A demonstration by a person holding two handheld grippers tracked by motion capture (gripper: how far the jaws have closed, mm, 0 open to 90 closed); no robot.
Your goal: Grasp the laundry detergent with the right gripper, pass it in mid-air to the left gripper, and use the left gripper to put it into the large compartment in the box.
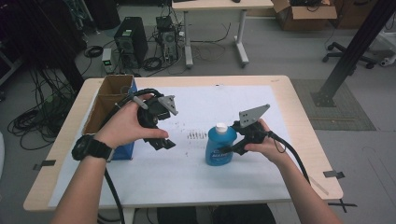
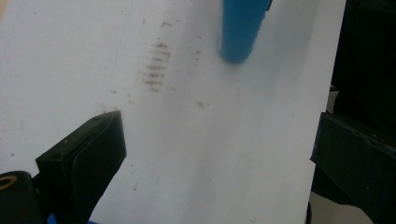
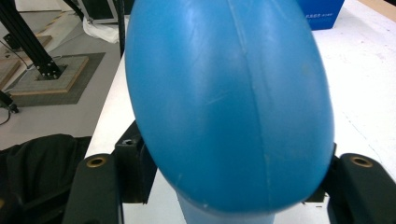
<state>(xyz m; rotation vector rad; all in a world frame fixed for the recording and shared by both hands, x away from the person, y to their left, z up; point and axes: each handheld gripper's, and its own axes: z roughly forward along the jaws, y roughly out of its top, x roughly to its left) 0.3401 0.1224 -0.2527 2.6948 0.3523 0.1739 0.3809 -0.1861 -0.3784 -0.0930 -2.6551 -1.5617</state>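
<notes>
A blue plastic bottle (image 1: 219, 149) with a white cap (image 1: 221, 127) stands upright near the middle of the white-covered table (image 1: 187, 182). My right gripper (image 1: 232, 148) comes in from the bottle's right side and is shut on its body. In the right gripper view the bottle (image 3: 229, 102) bulges between the two jaws of the gripper (image 3: 229, 191). My left gripper (image 1: 161, 142) hovers above the table left of the bottle, open and holding nothing. In the left gripper view its jaws stand wide apart (image 2: 219, 158), and the bottle's base (image 2: 239, 32) rests farther off on the paper.
An open cardboard box (image 1: 109, 100) with a blue side stands at the table's left edge, just behind my left hand. Faint smudge marks (image 1: 196, 135) lie on the paper between the grippers. Beyond the table are a computer tower (image 1: 130, 39), cables and another table.
</notes>
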